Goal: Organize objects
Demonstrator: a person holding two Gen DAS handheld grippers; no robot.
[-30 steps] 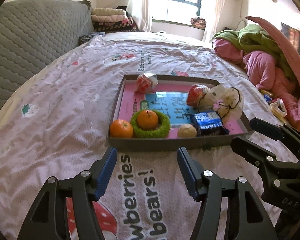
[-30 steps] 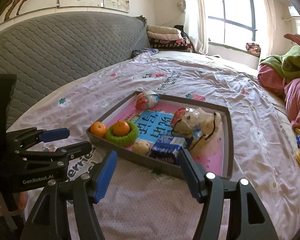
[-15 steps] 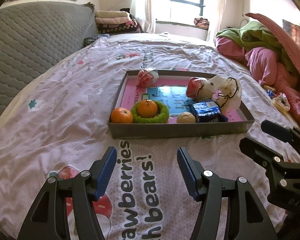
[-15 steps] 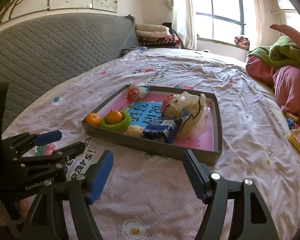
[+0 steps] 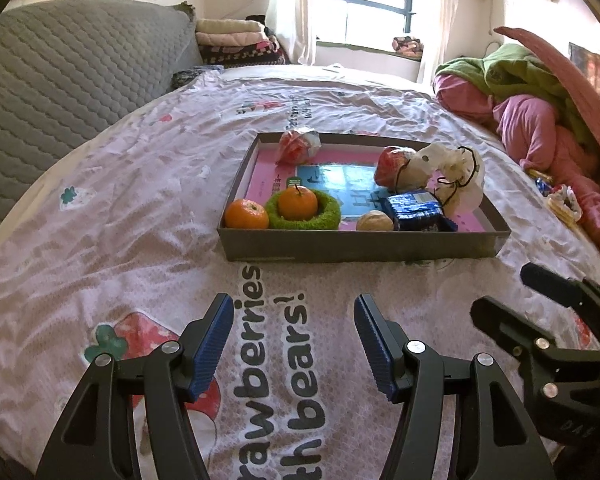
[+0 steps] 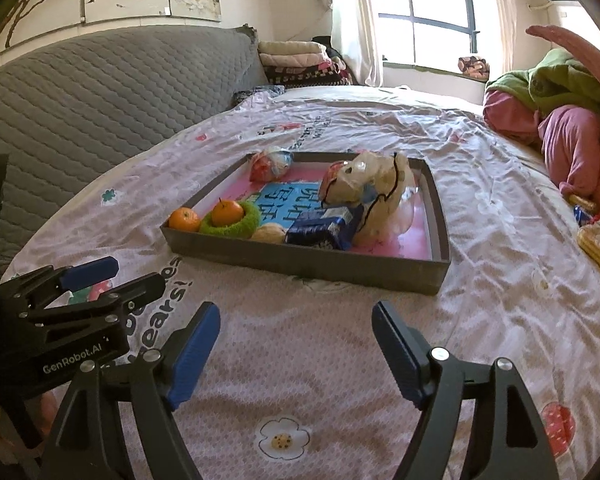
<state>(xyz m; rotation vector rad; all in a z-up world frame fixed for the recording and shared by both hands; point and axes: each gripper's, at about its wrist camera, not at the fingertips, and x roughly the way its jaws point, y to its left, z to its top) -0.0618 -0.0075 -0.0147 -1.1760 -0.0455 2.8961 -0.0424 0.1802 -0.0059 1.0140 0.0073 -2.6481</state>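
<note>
A shallow grey tray [image 5: 364,246] [image 6: 308,262] lies on the bed. In it are an orange [image 5: 246,214] [image 6: 184,219], a second orange [image 5: 297,202] inside a green fuzzy ring [image 5: 328,214] [image 6: 249,222], a walnut [image 5: 374,221], a blue snack pack [image 5: 416,212] [image 6: 320,228], a white plastic bag [image 5: 456,176] [image 6: 380,184] and two red-and-white wrapped snacks [image 5: 298,146] [image 5: 392,162]. My left gripper [image 5: 294,340] hangs open and empty, short of the tray. My right gripper [image 6: 296,344] is also short of it, jaws opening, nothing between them.
The pink printed bedsheet [image 5: 120,208] covers the bed. A grey quilted headboard [image 5: 60,80] rises at the left. Pink and green bedding [image 5: 540,112] is heaped at the right, with small packets [image 5: 562,204] beside it. Folded blankets [image 5: 236,38] and a window stand behind.
Both grippers have drawn back from the tray, which now looks farther away. The right gripper's jaws have spread wider. The left jaws are unchanged.
</note>
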